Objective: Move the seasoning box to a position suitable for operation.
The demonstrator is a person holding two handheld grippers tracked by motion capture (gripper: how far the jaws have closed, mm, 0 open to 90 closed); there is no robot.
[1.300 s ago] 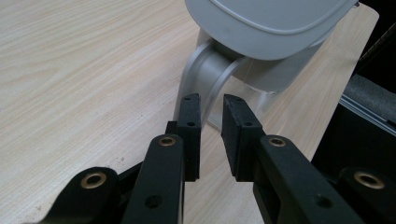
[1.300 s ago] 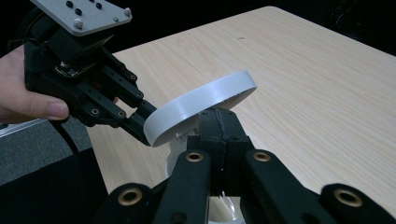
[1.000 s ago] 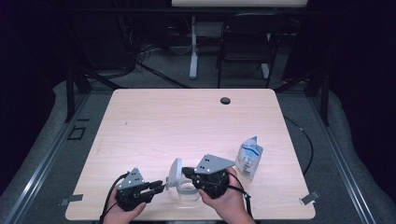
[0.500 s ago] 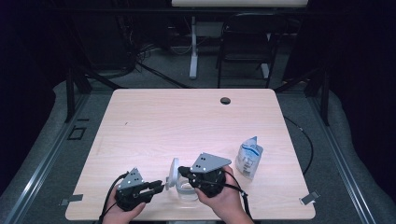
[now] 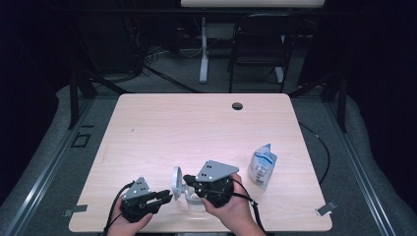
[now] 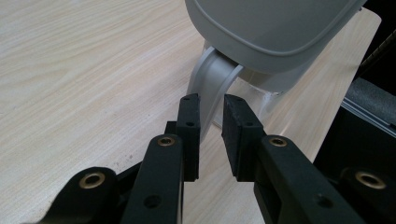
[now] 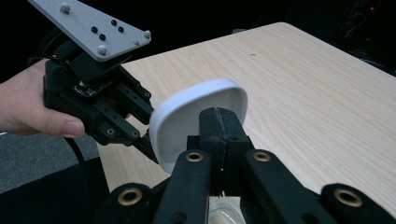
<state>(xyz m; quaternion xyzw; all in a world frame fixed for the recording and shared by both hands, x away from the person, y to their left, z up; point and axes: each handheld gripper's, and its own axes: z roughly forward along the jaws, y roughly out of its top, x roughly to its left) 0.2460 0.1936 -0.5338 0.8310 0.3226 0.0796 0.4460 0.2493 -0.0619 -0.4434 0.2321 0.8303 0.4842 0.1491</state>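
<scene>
At the desk's (image 5: 162,128) near edge a clear container (image 5: 193,199) with raised white lid (image 5: 176,182) is worked; the lid's hinge arm (image 6: 212,88) is straddled by the narrowly parted left tongs (image 6: 211,103); the right tongs (image 7: 218,116) are pressed together against the lid; a pouch (image 5: 261,167) stands at the right.

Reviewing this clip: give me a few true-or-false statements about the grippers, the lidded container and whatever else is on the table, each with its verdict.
1. The container's white lid stands swung open. True.
2. The left gripper has its jaws parted on either side of the lid's hinge strap. True.
3. The right gripper has its jaws spread wide open. False: in the right gripper view they are pressed together in front of the lid.
4. A pouch lies flat at the table's far edge. False: it stands upright near the front right, to the right of the right gripper.
5. A dark round hole sits near the far edge of the table. True.
</scene>
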